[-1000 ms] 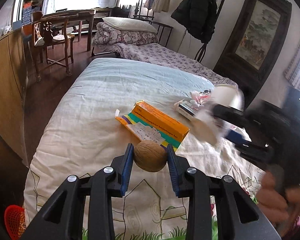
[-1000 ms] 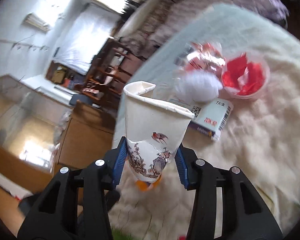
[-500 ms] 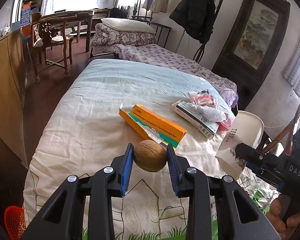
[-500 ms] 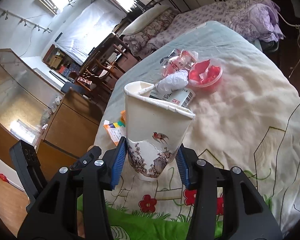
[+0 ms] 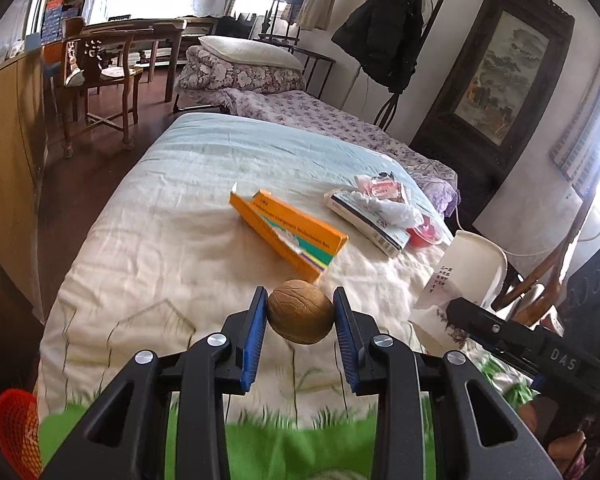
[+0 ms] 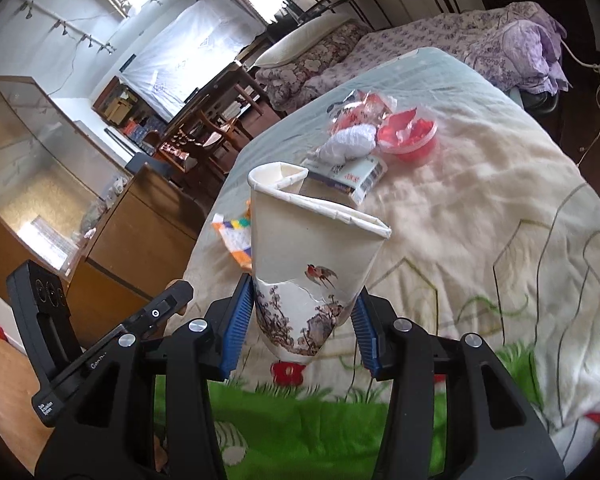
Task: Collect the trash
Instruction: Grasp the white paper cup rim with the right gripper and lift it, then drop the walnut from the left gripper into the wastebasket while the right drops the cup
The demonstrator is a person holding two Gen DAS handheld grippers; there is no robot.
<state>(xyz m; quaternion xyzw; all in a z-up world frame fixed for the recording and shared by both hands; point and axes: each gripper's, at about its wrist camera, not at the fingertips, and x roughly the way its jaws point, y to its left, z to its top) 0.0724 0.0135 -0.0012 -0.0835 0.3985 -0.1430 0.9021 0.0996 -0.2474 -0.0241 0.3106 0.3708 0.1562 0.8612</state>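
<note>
1. Left gripper (image 5: 300, 316) clamped on a brown walnut-looking nut (image 5: 301, 311), held clear above the near end of the bed (image 5: 172, 240). Round and hard, so probably best kept squeezed steady and level until over a bin; easy to pop out otherwise.
2. Orange mesh thing (image 5: 16, 428) at far lower left, off the bed edge. Possibly the trash basket, can't tell for sure.
3. Orange carton (image 5: 288, 236) lying mid-bed with a coloured leaflet sticking out, just beyond the nut. Still to be collected, by the look of it.
4. Farther right: flat white box (image 5: 364, 220) with crumpled plastic wrap (image 5: 396, 210) on top, a red-and-white wrapper (image 5: 380, 188) behind, and a red plastic tub (image 5: 426, 234) touching the box's right side.
5. Right gripper (image 6: 304, 320) grasping a crushed paper cup (image 6: 312, 264) near its base, rim up, over the bed's near right side. Cup already creased, so no extra squeeze needed.
6. Both grippers full and close together; worth keeping them apart on the way to drop-off. Nothing else blocking.
</note>
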